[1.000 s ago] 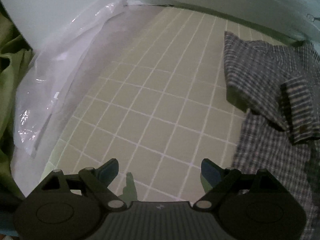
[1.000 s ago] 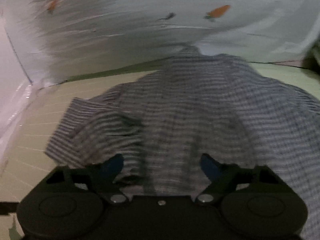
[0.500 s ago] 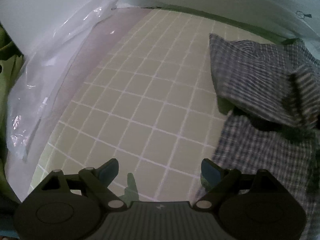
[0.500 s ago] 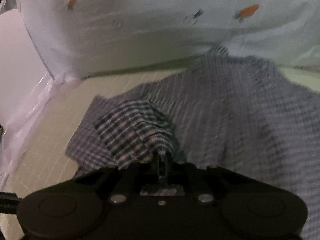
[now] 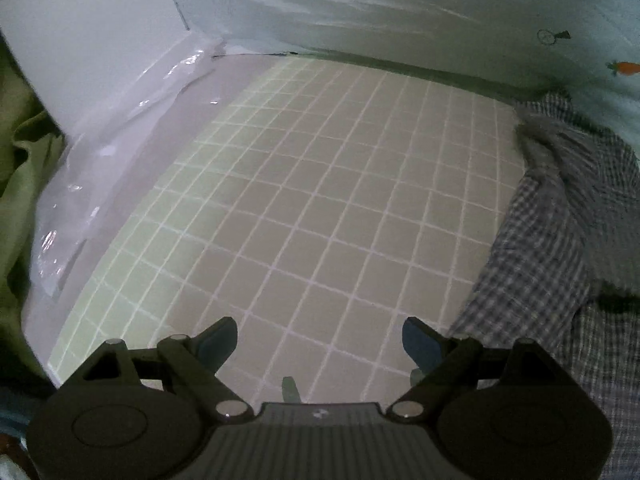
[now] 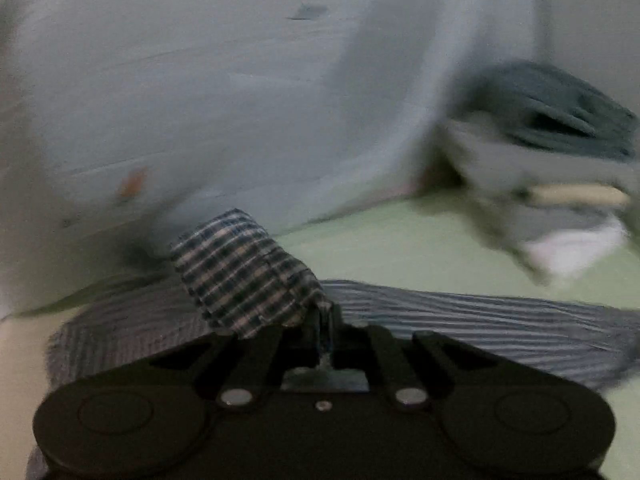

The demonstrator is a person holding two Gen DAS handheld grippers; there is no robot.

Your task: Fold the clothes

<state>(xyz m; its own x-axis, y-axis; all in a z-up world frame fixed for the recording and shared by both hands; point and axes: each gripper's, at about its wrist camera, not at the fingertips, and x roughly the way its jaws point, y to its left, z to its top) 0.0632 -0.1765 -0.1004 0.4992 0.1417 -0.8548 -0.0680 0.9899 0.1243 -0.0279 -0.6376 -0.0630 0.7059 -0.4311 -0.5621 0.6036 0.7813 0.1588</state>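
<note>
- The left tool (image 5: 318,340) is held with its fingers spread wide and nothing between them, over a gridded mat (image 5: 320,208) on the table.
- Crumpled clear plastic (image 5: 120,152) is seen far to the left of this tool, with green cloth (image 5: 20,184) beyond it.
- The checked shirt (image 5: 560,240) is now pushed to the right edge of the left tool's view; a second ago more of it was spread ahead and to the right, so the shirt has been drawn away.
- The right tool (image 6: 324,320) is closed on a fold of the checked shirt (image 6: 244,272), which stands bunched just ahead and left of the fingers.
- A second ago this tool was open above flat cloth; a grasp has since been made and the fold lifted.
- A fold appears to be under way, judged from the raised edge.
- A stack of folded clothes (image 6: 560,168) is seen blurred, far ahead to the right.
</note>
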